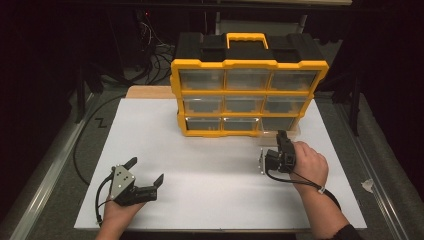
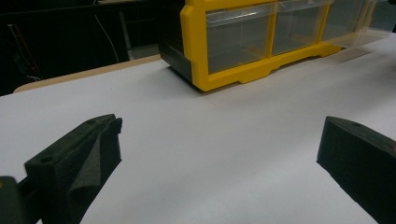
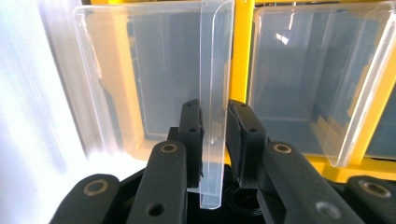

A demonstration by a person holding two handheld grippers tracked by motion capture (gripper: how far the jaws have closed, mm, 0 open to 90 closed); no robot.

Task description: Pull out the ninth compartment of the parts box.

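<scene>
Yellow and black, the big plastic drawer box stands at the far side of the white bench, with nine see-through drawers in three rows. The right tongs are turned on their side and pinch the clear plastic pull tab of the bottom right drawer. That drawer looks a little way out of the box, I think. The tab is thin and slippery, so the squeeze should stay firm and the pull should go straight back toward the person, low and level. A pull up or sideways could jam the drawer or tip the box. The left tongs rest near the front left of the bench, spread wide and holding nothing, well apart from the box. They could press on the box to keep it from sliding.
</scene>
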